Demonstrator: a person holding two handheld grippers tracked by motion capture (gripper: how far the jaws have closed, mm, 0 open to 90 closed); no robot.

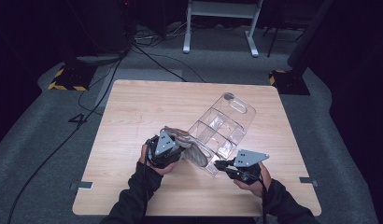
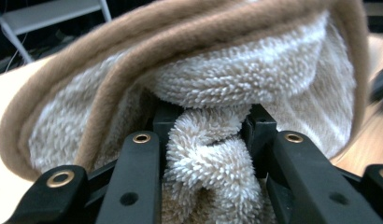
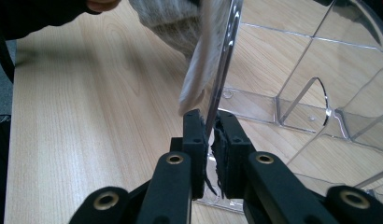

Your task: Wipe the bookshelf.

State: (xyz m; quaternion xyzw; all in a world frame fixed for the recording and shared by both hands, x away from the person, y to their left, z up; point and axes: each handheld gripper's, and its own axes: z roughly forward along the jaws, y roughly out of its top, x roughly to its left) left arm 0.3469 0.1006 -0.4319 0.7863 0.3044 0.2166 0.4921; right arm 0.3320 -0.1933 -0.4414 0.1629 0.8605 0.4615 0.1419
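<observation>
Fluffy beige cloth (image 2: 236,70) is pinched by the left tool (image 1: 167,150) at the near open end of the clear divided box (image 1: 222,128), whose wall is clamped by the right tool (image 3: 209,140) on the bench (image 1: 133,107). Next, pushing into a compartment seems needed; the dividers may be caught by the cloth

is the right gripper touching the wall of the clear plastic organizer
Touching. In the right gripper view, the right gripper has both black pads clamped on the near wall of the clear organizer, with no gap.
</observation>
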